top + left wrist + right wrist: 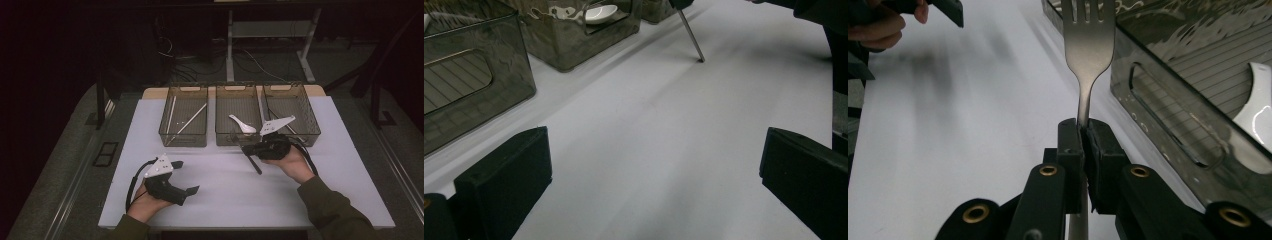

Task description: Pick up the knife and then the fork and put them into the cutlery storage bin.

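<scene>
- Steel is what I am gripping: a silver metal fork (1088, 55), pinched by its narrow neck between the closed jaws of my right gripper (1083, 131), tines pointing away from me and the handle running back under the jaws.
- In the high view, the fork's handle is slanting down from my right gripper (245, 145) toward the white table mat (225, 190), just in front of the middle smoked-plastic bin (239, 137).
- My left gripper (654, 170) is hovering low over the mat with its jaws standing wide and nothing between them.
- Sorting looks like the job: the middle bin is already holding a white ceramic spoon (243, 124), and pale chopsticks (185, 122) are lying in the left smoked-plastic bin (183, 135).
- I am judging the grip as risky: the pads are pressing on a thin, smooth neck, so the fork could pivot or slide out if I swing it quickly.
- The long handle could also catch on a bin's front wall as I am carrying it over, knocking the bin or twisting the fork loose.
- My right gripper view is showing the tines and the pinch point up close; the high view is giving the bin layout; my left gripper view is catching the handle's tip (700, 59) touching, or nearly touching, the mat.
</scene>
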A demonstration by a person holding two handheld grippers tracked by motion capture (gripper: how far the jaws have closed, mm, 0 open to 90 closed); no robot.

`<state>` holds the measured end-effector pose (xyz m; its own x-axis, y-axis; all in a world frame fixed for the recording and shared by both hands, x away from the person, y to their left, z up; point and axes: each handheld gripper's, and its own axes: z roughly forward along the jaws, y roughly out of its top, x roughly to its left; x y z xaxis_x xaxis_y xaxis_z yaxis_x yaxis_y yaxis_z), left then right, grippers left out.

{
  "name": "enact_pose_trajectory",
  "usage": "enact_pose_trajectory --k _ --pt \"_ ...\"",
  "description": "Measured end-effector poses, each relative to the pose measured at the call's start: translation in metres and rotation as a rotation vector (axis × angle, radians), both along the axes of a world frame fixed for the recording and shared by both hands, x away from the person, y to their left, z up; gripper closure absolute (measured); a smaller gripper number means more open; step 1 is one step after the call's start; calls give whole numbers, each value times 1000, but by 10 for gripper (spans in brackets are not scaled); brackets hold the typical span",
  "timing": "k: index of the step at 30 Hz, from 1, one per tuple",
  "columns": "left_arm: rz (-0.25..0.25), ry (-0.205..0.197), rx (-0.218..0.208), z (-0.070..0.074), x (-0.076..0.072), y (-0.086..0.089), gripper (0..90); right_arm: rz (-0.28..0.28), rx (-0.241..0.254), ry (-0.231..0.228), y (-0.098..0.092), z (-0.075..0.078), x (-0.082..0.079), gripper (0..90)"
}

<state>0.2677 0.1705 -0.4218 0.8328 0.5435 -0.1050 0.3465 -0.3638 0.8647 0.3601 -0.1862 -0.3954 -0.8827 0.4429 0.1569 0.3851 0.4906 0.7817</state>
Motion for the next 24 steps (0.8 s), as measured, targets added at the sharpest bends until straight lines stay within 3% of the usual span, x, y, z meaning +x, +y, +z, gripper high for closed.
enact_pose_trajectory --k 11,24 --pt "0 0 3 0 0 0 0 -26 30 -9 -11 12 0 852" --pt "2 2 2 0 0 0 0 -105 72 -41 -40 37 7 852"
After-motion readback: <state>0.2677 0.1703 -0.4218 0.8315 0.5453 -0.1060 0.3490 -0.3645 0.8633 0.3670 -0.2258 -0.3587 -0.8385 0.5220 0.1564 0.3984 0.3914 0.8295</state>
